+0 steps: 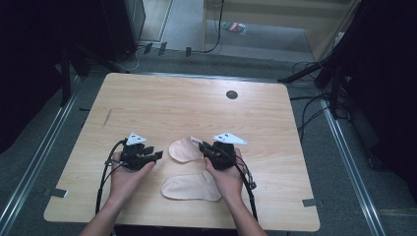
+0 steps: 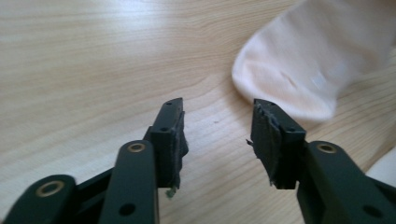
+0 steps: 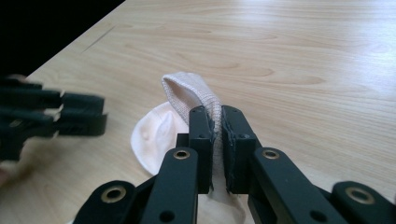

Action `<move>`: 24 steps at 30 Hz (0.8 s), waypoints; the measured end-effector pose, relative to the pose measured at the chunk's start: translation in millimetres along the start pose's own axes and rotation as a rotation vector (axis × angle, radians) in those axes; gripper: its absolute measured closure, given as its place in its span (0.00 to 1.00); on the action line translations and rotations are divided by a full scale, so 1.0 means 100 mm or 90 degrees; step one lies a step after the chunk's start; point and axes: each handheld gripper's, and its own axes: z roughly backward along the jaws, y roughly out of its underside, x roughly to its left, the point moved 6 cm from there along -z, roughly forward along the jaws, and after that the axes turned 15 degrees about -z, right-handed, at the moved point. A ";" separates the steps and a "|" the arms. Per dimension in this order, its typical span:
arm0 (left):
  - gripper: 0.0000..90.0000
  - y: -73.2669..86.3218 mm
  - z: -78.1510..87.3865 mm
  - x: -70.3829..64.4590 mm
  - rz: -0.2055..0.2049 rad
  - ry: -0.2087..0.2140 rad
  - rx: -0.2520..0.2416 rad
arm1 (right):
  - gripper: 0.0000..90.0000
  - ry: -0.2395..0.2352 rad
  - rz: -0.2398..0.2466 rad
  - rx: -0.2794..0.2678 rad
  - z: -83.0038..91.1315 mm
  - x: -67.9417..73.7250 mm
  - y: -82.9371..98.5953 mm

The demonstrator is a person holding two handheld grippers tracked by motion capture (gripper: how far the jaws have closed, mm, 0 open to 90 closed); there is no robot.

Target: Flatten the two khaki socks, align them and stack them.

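Right gripper [image 3: 217,121] clamped on the ribbed cuff of a pale pink sock [image 3: 187,100], cuff pinched between the two jaws and lifted off the wooden table [image 3: 303,56]; rest of that sock lying flat just beyond. Left gripper [image 2: 217,135] spread wide, nothing between the jaws, hovering low over bare wood with the sock's rounded toe [image 2: 299,70] just ahead and to one side. Seen from above: left gripper [image 1: 158,155] near the held sock [image 1: 183,150], right gripper [image 1: 202,147] at its other end. Second sock [image 1: 192,187] flat on the table, nearer the person, just beside the right hand [image 1: 227,178].
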 end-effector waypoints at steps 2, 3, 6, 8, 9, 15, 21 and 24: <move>0.59 -0.01 -0.02 -0.04 0.004 0.004 -0.012 | 0.94 0.001 -0.011 0.002 -0.03 -0.05 -0.02; 0.58 -0.05 -0.05 -0.09 0.015 0.004 -0.021 | 0.94 0.007 -0.012 0.006 -0.05 -0.10 -0.01; 0.57 -0.09 -0.12 -0.13 0.037 0.008 -0.019 | 0.94 0.011 -0.016 0.006 -0.06 -0.13 0.01; 0.56 -0.13 -0.20 -0.17 0.054 0.018 -0.008 | 0.93 0.012 -0.021 0.004 -0.06 -0.16 0.02; 0.55 -0.16 -0.27 -0.20 0.066 0.025 0.001 | 0.93 0.016 -0.024 0.004 -0.06 -0.18 0.03; 0.52 -0.23 -0.37 -0.23 0.123 0.051 -0.002 | 0.93 0.001 -0.013 0.005 -0.05 -0.19 0.04; 0.72 -0.23 -0.43 -0.20 0.114 0.033 0.016 | 0.93 -0.003 0.005 0.003 -0.03 -0.18 0.04; 0.97 -0.22 -0.41 -0.19 0.103 0.046 0.016 | 0.93 -0.001 -0.001 0.000 -0.01 -0.20 0.04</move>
